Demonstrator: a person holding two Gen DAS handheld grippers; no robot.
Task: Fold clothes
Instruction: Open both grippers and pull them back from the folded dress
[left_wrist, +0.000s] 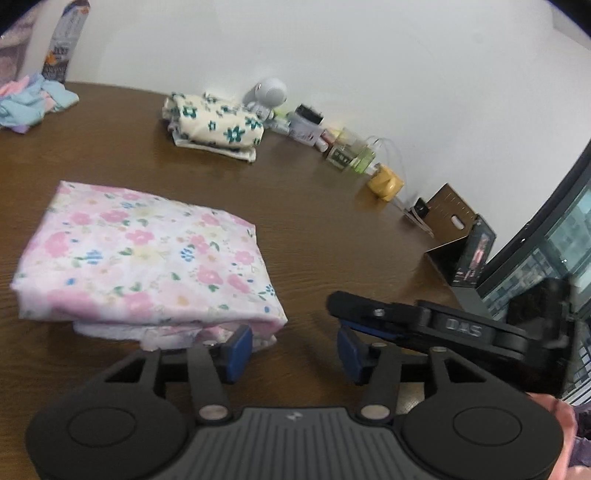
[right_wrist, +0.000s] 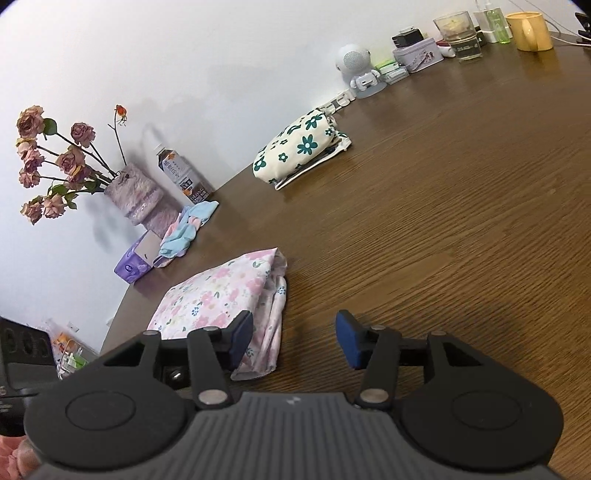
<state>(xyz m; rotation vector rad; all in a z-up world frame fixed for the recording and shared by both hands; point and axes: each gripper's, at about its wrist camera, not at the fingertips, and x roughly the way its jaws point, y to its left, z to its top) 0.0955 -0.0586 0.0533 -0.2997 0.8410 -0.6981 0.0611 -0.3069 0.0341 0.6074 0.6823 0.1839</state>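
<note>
Dried roses (right_wrist: 55, 162), right view only.

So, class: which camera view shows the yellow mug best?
The right wrist view: the yellow mug appears sharp, handle visible, by the wall. In the left wrist view it is small, blurred and harder to make out.

folded pink floral cloth (left_wrist: 147, 258) lies beside open left claw (left_wrist: 295, 350).

Bottle (left_wrist: 66, 40) top cropped by frame edge, bottle label unreadable, pink garment's (left_wrist: 147, 258) near corner behind gripper pad
</note>
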